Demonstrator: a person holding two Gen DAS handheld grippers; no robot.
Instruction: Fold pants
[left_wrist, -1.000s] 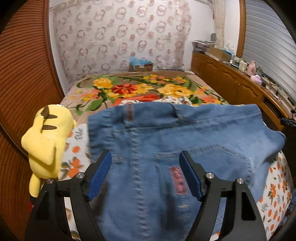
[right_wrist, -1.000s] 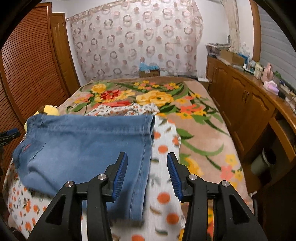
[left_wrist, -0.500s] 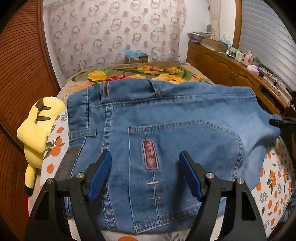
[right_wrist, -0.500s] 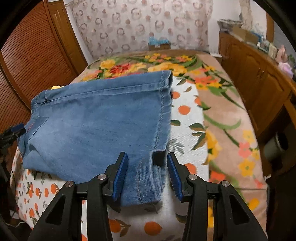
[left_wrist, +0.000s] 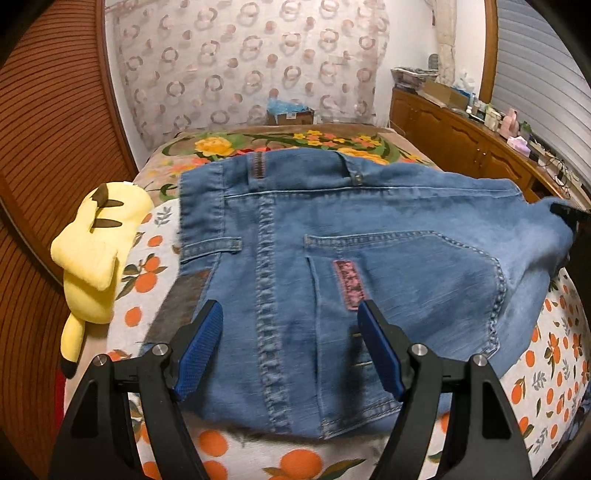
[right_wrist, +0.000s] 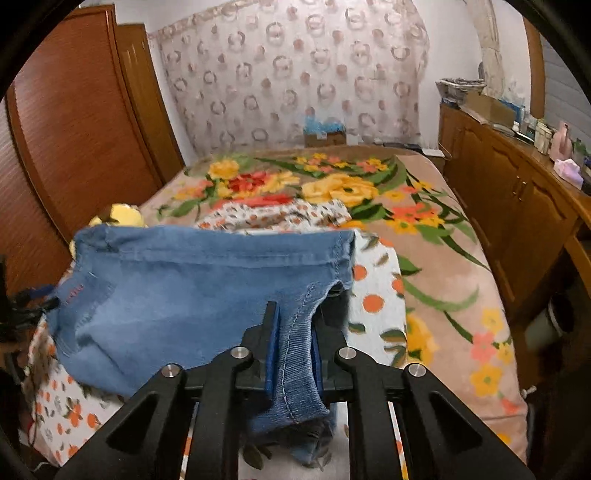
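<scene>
Blue denim pants (left_wrist: 369, 258) lie folded on the bed, waistband at the far side and back pocket facing up. My left gripper (left_wrist: 290, 349) is open, its blue pads either side of the pants' near edge, holding nothing. My right gripper (right_wrist: 293, 332) is shut on a seamed edge of the pants (right_wrist: 207, 295) and lifts that end slightly off the bed. The right gripper also shows at the right edge of the left wrist view (left_wrist: 569, 218), against the pants' far right end.
A yellow plush toy (left_wrist: 96, 254) lies at the bed's left edge. An orange-print sheet (right_wrist: 376, 291) lies over a floral blanket (right_wrist: 424, 229). A wooden dresser (right_wrist: 517, 199) runs along the right, a wooden wardrobe (right_wrist: 74, 129) on the left.
My right gripper closed on the pants' edge and raised it; it was open half a second ago. My left gripper stayed open and shifted slightly over the pants.
</scene>
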